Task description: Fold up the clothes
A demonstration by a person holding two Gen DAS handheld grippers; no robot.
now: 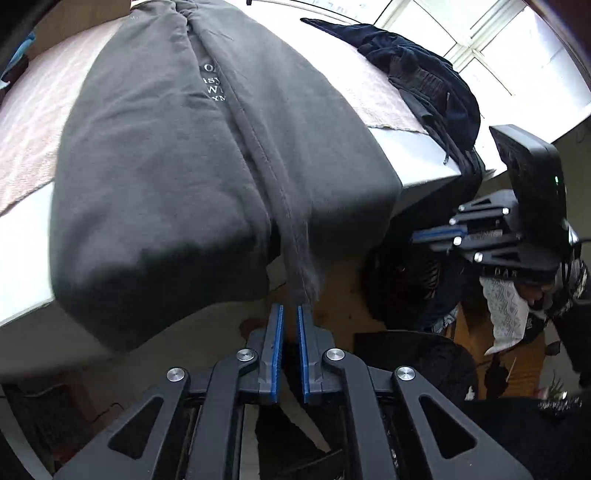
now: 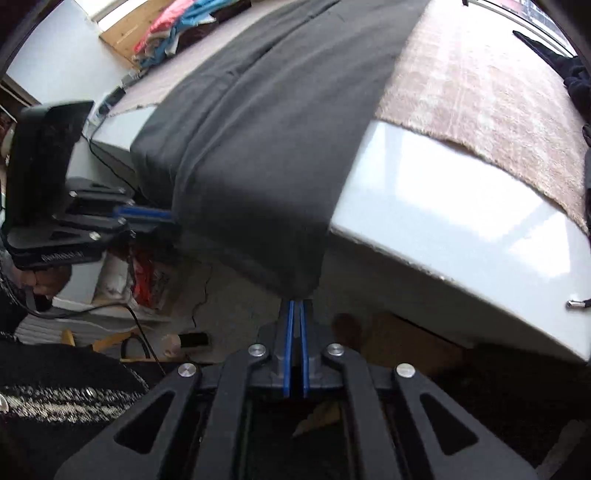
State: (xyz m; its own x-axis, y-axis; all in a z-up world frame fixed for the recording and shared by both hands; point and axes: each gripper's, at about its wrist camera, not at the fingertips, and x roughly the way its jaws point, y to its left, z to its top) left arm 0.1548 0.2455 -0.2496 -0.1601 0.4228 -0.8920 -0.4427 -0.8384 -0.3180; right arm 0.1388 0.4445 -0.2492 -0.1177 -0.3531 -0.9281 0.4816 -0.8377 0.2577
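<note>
A dark grey garment [image 1: 192, 155] with white lettering lies lengthwise on the table and hangs over its near edge; it also shows in the right wrist view [image 2: 266, 140]. My left gripper [image 1: 290, 308] is nearly shut just below the hanging middle seam strip, with a narrow gap between the blue pads; whether it pinches cloth is unclear. My right gripper [image 2: 296, 303] is shut on the garment's lower right corner below the table edge. Each gripper shows in the other's view: the right one [image 1: 439, 234], the left one [image 2: 147, 213].
The white table [image 2: 443, 221] carries a beige mat [image 2: 480, 92]. A dark navy clothes pile [image 1: 424, 70] lies at the far right of the table. Colourful clothes [image 2: 173, 26] lie at the far left. Cables, boxes and clutter sit on the floor below.
</note>
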